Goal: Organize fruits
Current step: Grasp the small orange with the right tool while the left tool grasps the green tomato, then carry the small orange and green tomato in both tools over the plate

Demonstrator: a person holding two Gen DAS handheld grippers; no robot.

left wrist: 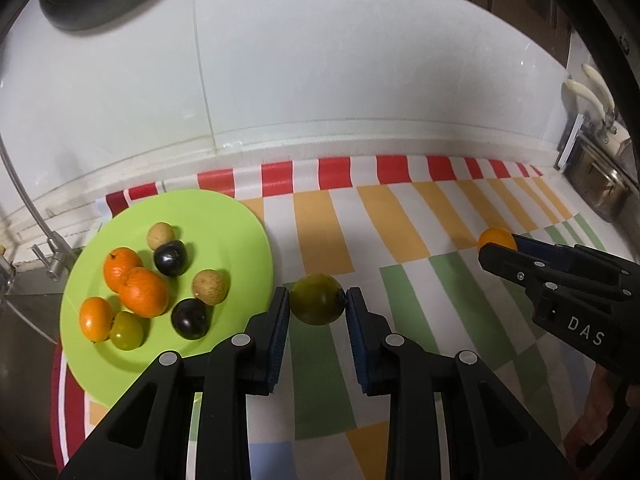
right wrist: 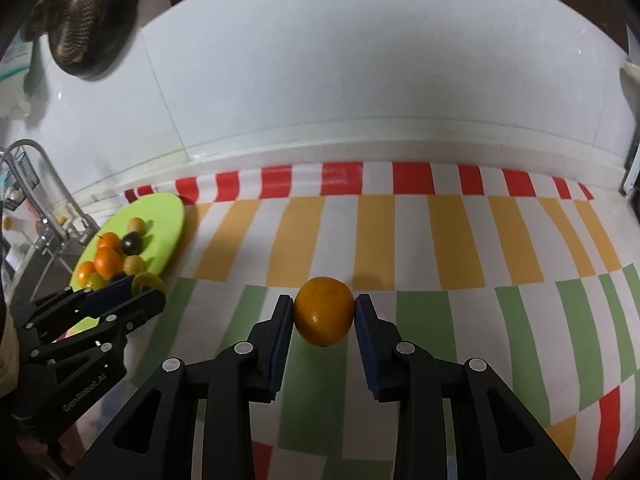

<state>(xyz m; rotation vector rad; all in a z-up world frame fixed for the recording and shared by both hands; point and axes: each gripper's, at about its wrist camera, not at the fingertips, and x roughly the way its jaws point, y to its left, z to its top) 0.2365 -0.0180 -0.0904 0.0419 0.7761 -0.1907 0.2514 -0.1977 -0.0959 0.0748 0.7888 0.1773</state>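
Fruit sits in both grippers. The left gripper point(left wrist: 318, 300) is closed on a green fruit point(left wrist: 317, 298), its blue pads touching the fruit on either side, at lower centre of the left wrist view, just right of the green plate point(left wrist: 236, 216). That plate fills the left of the frame and carries three oranges point(left wrist: 143, 292), two dark plums point(left wrist: 171, 257), two tan round fruits point(left wrist: 209, 286) and one small green fruit point(left wrist: 126, 330), clustered together. The right gripper point(right wrist: 324, 312) clamps an orange point(right wrist: 324, 310) between its pads at lower centre of the right wrist view, over the green and white patches of the striped cloth point(right wrist: 376, 236) that covers the desk. In that same view the left gripper appears at lower left, beside the plate's near edge. Along the top of the cloth runs a red-and-white band against the white tiled wall point(right wrist: 360, 80). A metal tap point(right wrist: 36, 176) stands at far left, and a dark pan point(right wrist: 92, 12) hangs in the upper left corner.
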